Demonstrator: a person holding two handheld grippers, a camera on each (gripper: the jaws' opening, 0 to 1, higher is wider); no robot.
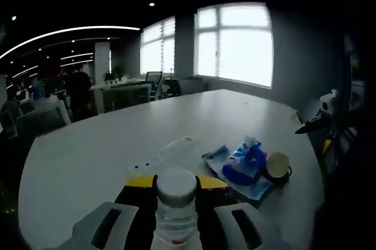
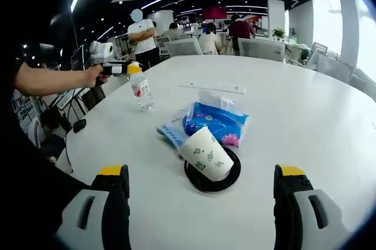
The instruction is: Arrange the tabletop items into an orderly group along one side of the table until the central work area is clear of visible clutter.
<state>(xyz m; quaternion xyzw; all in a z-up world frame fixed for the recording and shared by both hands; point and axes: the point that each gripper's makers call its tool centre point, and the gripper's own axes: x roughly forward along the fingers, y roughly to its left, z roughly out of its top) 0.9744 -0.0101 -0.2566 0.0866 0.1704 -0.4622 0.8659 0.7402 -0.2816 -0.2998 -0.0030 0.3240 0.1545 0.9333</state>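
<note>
Two grippers on one white oval table [image 2: 329, 115]. Right gripper [image 2: 200, 200]: jaws spread wide, nothing between them, low over the near edge. Just ahead, a paper cup [image 2: 205, 153] with green print lies tipped on its side across a black ring-shaped coaster [image 2: 226, 181]. Touching behind it, a blue tissue pack [image 2: 216, 122] with white tissue sticking out, resting on a blue-and-white booklet [image 2: 171, 132]. Beyond, a flat white strip [image 2: 212, 88] lies apart. Left of the cluster, a clear water bottle [image 2: 141, 91] with a red label stands upright, its top gripped by the left gripper [image 2: 130, 69] in a person's hand [image 2: 94, 75]. In the left gripper view, jaws are clamped on the bottle just below its white cap [image 1: 175, 184]. Farthest: office chairs [image 2: 258, 47], people standing and seated, bright windows [image 1: 235, 44].
</note>
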